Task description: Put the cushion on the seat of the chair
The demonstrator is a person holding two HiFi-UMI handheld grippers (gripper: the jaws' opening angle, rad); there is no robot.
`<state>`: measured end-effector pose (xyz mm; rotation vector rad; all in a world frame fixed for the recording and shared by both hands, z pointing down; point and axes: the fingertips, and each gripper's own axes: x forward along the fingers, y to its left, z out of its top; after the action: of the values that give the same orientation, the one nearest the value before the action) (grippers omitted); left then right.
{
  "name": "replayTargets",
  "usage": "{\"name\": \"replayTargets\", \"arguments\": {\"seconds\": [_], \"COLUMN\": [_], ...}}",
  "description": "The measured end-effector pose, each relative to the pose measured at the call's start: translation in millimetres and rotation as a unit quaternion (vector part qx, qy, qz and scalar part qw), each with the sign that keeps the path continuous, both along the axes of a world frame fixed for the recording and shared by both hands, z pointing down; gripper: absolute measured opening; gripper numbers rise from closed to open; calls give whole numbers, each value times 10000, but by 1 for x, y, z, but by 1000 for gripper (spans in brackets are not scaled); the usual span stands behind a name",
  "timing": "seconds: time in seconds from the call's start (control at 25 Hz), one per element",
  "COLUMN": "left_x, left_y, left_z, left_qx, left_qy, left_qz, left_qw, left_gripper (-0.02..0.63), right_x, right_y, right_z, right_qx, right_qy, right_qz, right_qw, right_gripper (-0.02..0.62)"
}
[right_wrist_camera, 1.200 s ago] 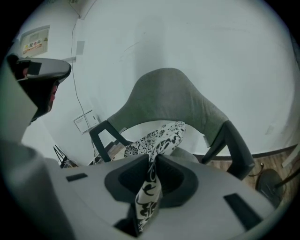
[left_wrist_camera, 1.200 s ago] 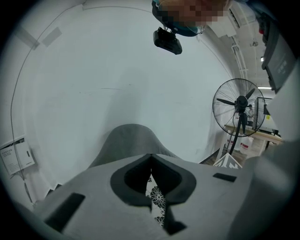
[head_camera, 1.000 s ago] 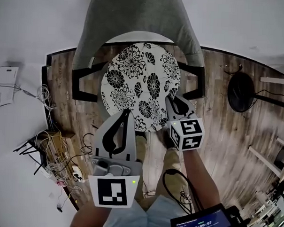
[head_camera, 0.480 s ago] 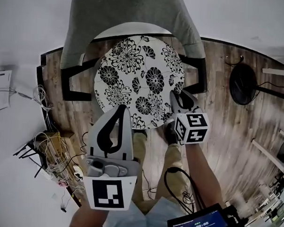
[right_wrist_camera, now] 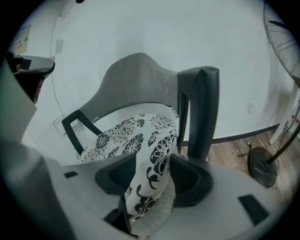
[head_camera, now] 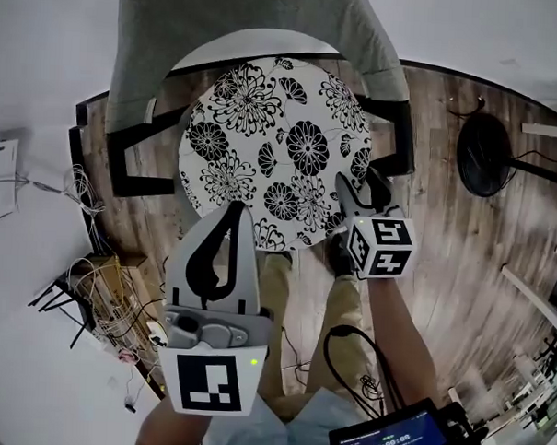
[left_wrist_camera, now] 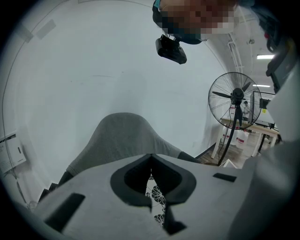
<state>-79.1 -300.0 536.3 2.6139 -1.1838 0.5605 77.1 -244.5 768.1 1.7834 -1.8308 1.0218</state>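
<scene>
A round white cushion (head_camera: pixel 272 152) with black flowers lies on the seat of a grey-backed chair (head_camera: pixel 241 31) with black arms. My left gripper (head_camera: pixel 233 215) is at the cushion's near left edge. In the left gripper view the jaws (left_wrist_camera: pixel 150 159) stand together, with a strip of the cushion (left_wrist_camera: pixel 154 197) in the slit between them. My right gripper (head_camera: pixel 361 188) is at the near right edge. Its jaws are opening, and a fold of the cushion (right_wrist_camera: pixel 147 187) still hangs loosely between them. The chair back (right_wrist_camera: pixel 136 79) rises behind.
The black chair arms (head_camera: pixel 125 155) (head_camera: pixel 397 139) flank the cushion. A floor fan's base (head_camera: pixel 484 157) stands on the wood floor at the right. Tangled cables (head_camera: pixel 109 302) lie by the wall at the left. A small screen (head_camera: pixel 398 443) hangs near the person's waist.
Both grippers have sunk towards the chair and the cushion has come down onto the seat. The right gripper's jaws have spread apart around the cushion's edge.
</scene>
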Motion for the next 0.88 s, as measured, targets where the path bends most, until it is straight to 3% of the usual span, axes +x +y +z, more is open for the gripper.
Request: {"name": "replayTargets", "arguments": {"seconds": [0.16,0.56,0.88], "left_x": [2,10,20], "left_y": [3,14,22], "left_z": [4,7,-21], "left_qx": [18,56,274], "left_qy": [-34,-40,1], "left_qz": [34,52,19], "left_qw": [10000,10000,9996], "left_gripper": [9,9,9], "right_x": [1,-7,-2], "right_y": [9,29,31], "right_z": [8,15,-18], "right_qx": [-53,-116,86], "right_qy": [39,-14,77], "right_qz": [65,-73,-297], "right_qw": [10000,9999,9995], "right_gripper": [272,275,270]}}
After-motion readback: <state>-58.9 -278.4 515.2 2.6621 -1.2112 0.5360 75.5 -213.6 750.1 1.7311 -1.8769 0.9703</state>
